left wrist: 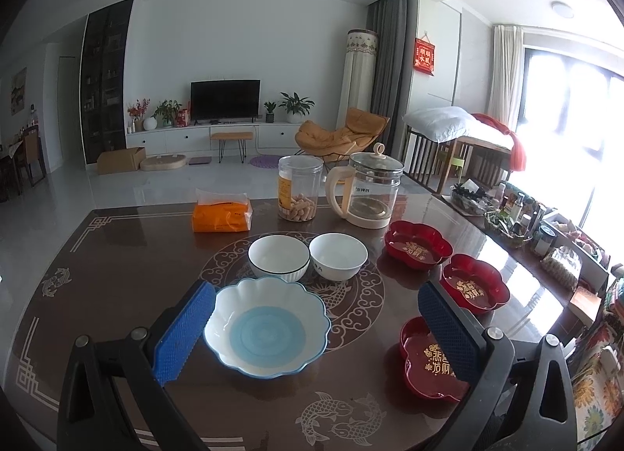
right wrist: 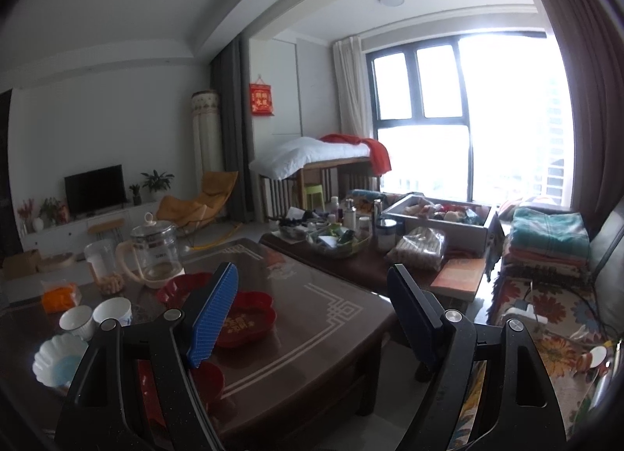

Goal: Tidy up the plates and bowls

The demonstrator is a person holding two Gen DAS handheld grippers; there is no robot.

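On the dark patterned table [left wrist: 117,275] sit a scalloped white-and-blue bowl [left wrist: 267,328], two white bowls [left wrist: 279,256] [left wrist: 338,255], and three red flower-shaped plates [left wrist: 417,244] [left wrist: 474,282] [left wrist: 433,361]. My left gripper [left wrist: 316,295] is open and empty, raised above the table, its blue pads straddling the scalloped bowl's view. My right gripper [right wrist: 312,271] is open and empty above the table's right end; a red plate [right wrist: 245,318] lies behind its left finger [right wrist: 212,310]. The scalloped bowl shows at the far left in the right wrist view [right wrist: 56,359].
At the table's far side stand a glass kettle [left wrist: 368,191], a plastic jar of snacks [left wrist: 299,188] and an orange tissue pack [left wrist: 222,215]. A cluttered side table [right wrist: 351,248] and a sofa with folded towels [right wrist: 546,236] lie to the right.
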